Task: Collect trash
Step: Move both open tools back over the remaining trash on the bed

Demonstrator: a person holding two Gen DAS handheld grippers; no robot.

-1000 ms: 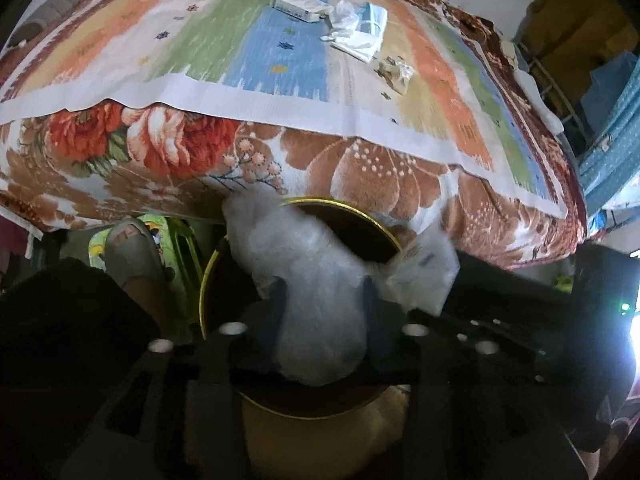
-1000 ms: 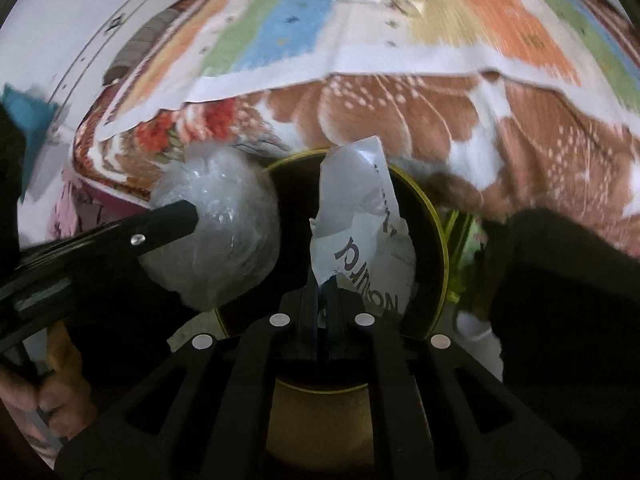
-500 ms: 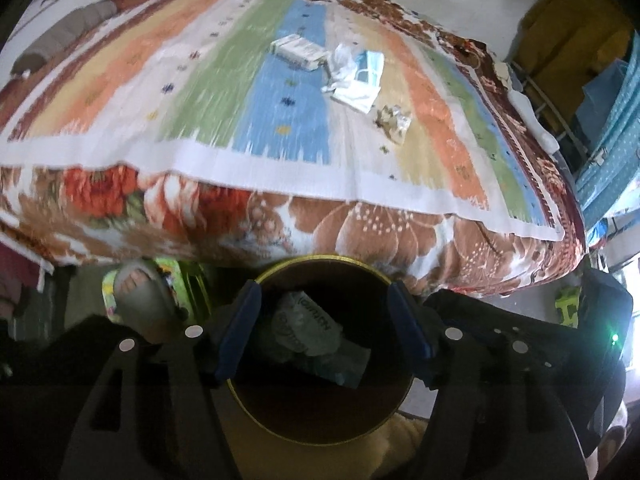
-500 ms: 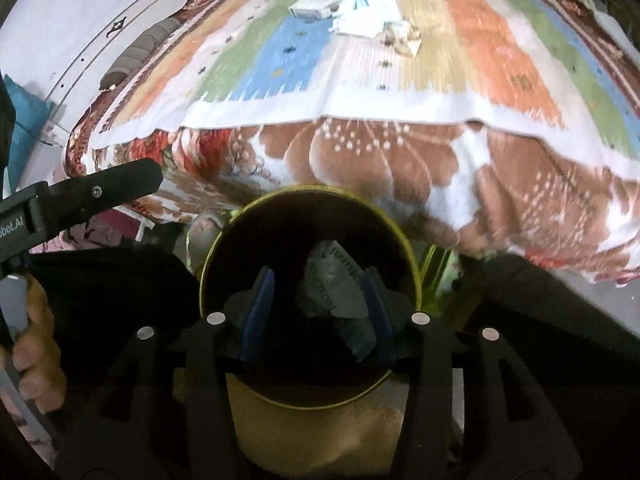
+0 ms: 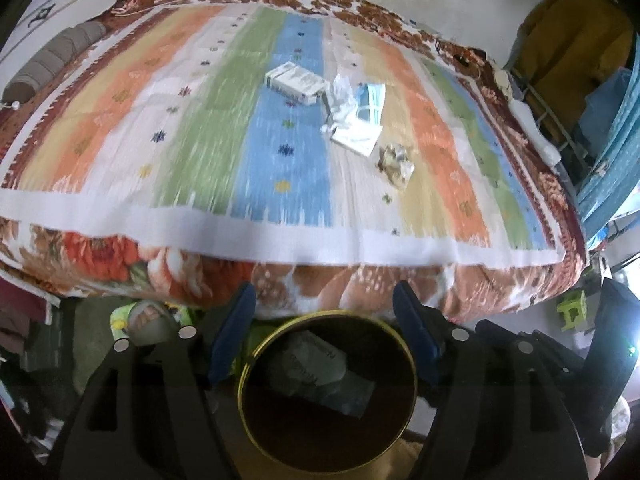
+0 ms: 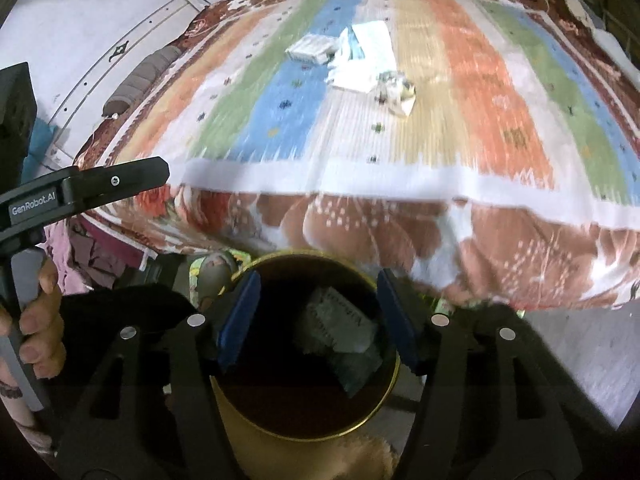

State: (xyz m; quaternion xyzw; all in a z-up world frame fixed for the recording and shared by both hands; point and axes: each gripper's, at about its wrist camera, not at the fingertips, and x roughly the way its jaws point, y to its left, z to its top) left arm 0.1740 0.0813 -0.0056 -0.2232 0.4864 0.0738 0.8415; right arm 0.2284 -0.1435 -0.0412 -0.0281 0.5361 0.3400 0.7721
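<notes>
1. both grippers hang over the bin, which sits on the floor just in front of the bed edge. the left gripper has its jaws apart and opening, with nothing between the pads; the right gripper is the same, jaws apart and opening, empty.
2. some trash already lies inside the bin. the rest is well apart from it, up on the striped blanket: a small box, a crumpled white wrapper, a blue mask, a flat white sheet and a foil scrap.
3. risk: the white wrapper, mask and sheet touch or overlap, so a pinch there may take only one piece or drag the others along the blanket.
4. risk: the blanket is soft and loose; a low grab for the flat sheet could catch cloth with it, pulling the cover and shifting the pile.
5. risk: the bed edge overhangs close to the bin's far rim, so a hasty forward reach could snag the hanging floral cover or knock the bin.
6. risk: the two grippers are close side by side, the left one's finger showing in the right view, so moving together to the same pile could make them clash.
7. open room: the blanket is bare between the near edge and the pile. clutter stands only at the far right, beyond the bed.
</notes>
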